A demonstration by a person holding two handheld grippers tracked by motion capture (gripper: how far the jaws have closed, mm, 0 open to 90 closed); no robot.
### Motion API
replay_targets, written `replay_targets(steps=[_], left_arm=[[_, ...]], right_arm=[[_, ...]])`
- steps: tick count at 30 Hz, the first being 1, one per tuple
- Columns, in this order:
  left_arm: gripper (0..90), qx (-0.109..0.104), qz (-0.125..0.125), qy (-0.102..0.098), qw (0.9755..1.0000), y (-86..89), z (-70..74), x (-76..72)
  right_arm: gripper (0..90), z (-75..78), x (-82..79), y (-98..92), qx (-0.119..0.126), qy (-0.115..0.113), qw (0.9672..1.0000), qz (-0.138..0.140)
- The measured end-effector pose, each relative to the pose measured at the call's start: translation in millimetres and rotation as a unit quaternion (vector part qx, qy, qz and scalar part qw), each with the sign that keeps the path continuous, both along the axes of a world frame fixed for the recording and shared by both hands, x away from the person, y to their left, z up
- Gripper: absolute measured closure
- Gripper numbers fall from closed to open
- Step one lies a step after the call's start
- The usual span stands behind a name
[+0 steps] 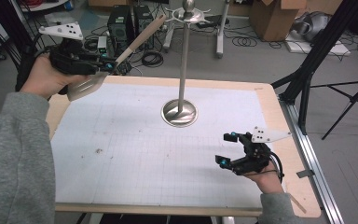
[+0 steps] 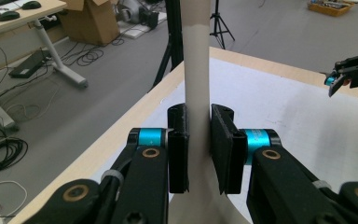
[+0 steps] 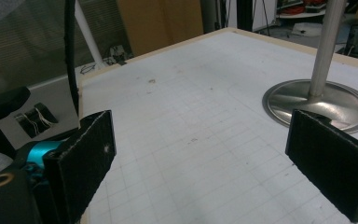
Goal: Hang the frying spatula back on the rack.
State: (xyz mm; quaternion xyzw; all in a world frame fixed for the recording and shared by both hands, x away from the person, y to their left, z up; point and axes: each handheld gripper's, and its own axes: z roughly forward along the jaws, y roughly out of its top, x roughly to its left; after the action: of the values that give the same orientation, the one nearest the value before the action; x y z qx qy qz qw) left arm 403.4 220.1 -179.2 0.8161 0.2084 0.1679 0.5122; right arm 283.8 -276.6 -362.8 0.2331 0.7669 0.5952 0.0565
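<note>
1. Nearest the person, the right gripper sits low over the right side of the white mat. Its jaws are wide apart and hold nothing. It seems to wait out of the way while the other hand works.
2. Farther in, at the left back corner of the table, the left gripper is lifted above the mat. Its jaws are pressed onto the spatula.
3. In the left gripper view, the pads pinch the spatula's pale neck from both sides, just above the wide blade. Holding it low down likely keeps the long handle free.
4. The grey blade hangs down by the hand and the wooden handle points up and away, toward the top of the stand.
5. The metal stand is on the mat's back middle, with hooks at its top. The handle end is near the hooks but not on one yet, so hanging the spatula looks like the job.
</note>
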Motion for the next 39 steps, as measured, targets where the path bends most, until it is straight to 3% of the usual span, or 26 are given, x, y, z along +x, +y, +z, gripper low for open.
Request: replay_targets(steps=[7, 16, 21, 29, 39], left_arm=[[76.9, 0.006, 0.000, 0.001, 1.0000, -6.2, -3.4, 2.7], [76.9, -0.007, -0.006, 0.005, 0.9999, -11.6, -8.3, 4.6], [76.9, 0.005, -0.006, 0.010, 0.9999, -18.4, -15.6, 8.7], [76.9, 0.006, -0.005, 0.016, 0.9998, -28.6, -22.3, 13.7], [76.9, 0.029, 0.001, 0.022, 0.9993, -41.1, -30.1, 19.1]], right_arm=[[7.4, -0.3, -0.6, -0.3, 0.000, -0.001, 1.0000, -0.002], [7.4, -0.4, -0.3, -0.9, 0.000, -0.001, 1.0000, -0.003], [7.4, -0.4, -0.2, -0.9, 0.001, -0.004, 1.0000, -0.002], [7.4, -0.5, 0.5, -2.5, 0.002, -0.004, 1.0000, -0.003], [7.4, -0.3, -0.3, -1.8, 0.000, 0.000, 1.0000, -0.002]])
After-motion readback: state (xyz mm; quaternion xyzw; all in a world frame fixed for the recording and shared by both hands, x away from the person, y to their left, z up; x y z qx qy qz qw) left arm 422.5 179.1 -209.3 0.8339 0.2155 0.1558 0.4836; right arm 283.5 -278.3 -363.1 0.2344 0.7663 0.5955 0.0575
